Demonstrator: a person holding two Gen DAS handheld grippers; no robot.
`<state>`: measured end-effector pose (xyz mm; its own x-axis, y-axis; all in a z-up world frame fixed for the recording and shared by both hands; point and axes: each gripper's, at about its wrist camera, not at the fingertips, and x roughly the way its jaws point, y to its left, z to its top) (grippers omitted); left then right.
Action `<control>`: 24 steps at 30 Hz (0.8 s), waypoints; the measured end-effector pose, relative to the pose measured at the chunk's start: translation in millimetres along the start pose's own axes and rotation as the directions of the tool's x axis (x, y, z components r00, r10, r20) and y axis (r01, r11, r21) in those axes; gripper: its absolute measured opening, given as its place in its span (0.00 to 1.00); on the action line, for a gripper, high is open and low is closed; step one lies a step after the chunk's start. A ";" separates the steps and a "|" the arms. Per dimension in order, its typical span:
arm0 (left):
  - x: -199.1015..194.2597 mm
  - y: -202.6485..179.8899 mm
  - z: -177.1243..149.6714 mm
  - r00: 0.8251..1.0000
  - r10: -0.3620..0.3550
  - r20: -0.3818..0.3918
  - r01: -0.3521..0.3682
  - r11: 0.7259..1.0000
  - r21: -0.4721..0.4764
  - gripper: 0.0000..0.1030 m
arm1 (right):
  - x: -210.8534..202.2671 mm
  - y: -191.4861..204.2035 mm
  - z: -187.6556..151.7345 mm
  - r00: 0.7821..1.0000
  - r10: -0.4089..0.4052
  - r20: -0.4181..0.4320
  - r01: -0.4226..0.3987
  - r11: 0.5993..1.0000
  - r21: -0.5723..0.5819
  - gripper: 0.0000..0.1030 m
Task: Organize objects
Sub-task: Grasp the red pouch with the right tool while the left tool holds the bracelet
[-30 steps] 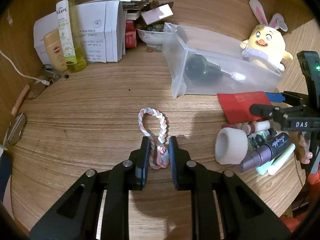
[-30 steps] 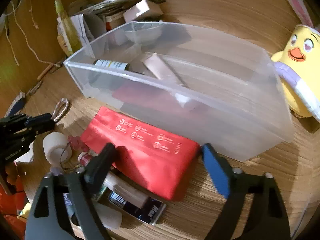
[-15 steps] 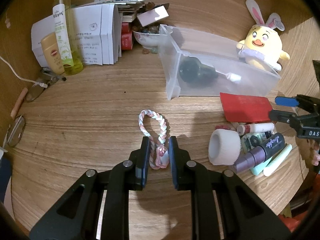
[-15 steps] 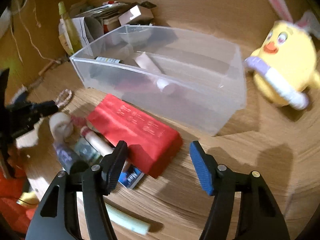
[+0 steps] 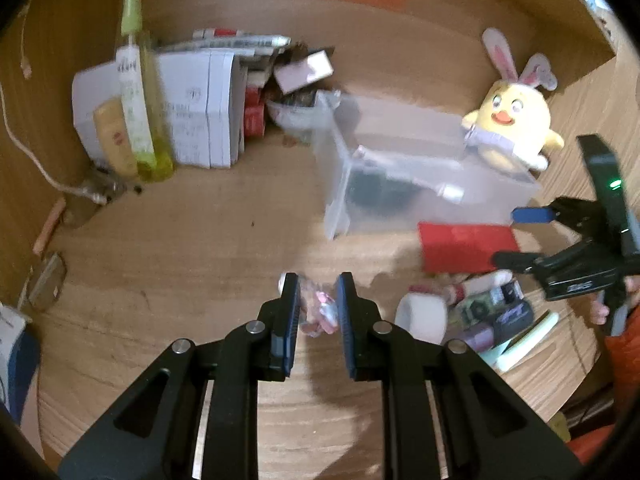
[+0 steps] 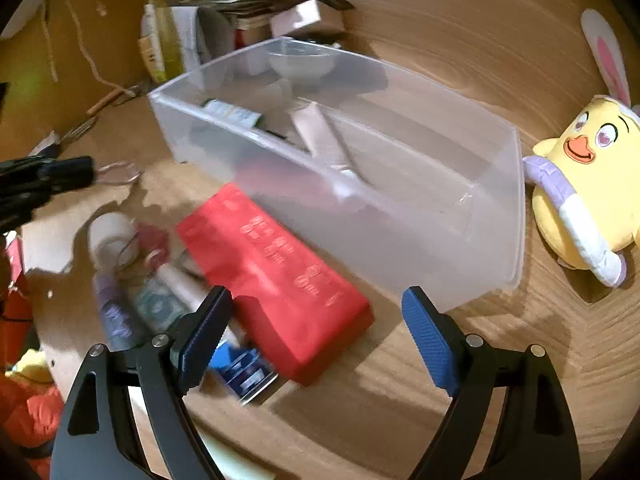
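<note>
Gripped between the narrowed jaws of the left gripper [image 5: 317, 300], a braided cord [image 5: 320, 312] is held above the table [image 5: 180, 248]. Carrying to the clear bin [image 5: 400, 184] at one o'clock seems called for. The right gripper [image 6: 316, 322] is spread wide over a red pouch [image 6: 276, 272].

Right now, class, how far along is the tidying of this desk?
Done: a dark bottle and a tube lie in the clear bin. In hand: the left gripper clamps a braided hair tie. Left: the red pouch, tape roll and cosmetics beside it; the right gripper is open, empty.
</note>
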<state>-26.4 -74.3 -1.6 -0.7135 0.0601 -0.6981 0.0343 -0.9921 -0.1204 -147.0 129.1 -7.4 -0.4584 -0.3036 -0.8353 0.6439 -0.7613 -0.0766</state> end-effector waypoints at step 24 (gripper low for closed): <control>7.5 7.9 -12.0 0.994 -0.011 -0.111 0.011 1.000 -0.004 0.38 | -13.5 13.3 -37.0 1.000 -0.020 -0.021 0.017 0.994 -0.111 0.83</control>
<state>-23.1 -80.3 -16.2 -0.6315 0.0828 -0.7709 0.0297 -0.9910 -0.1309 -109.7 144.3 -17.3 -0.4579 -0.2760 -0.8451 0.6998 -0.6981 -0.1512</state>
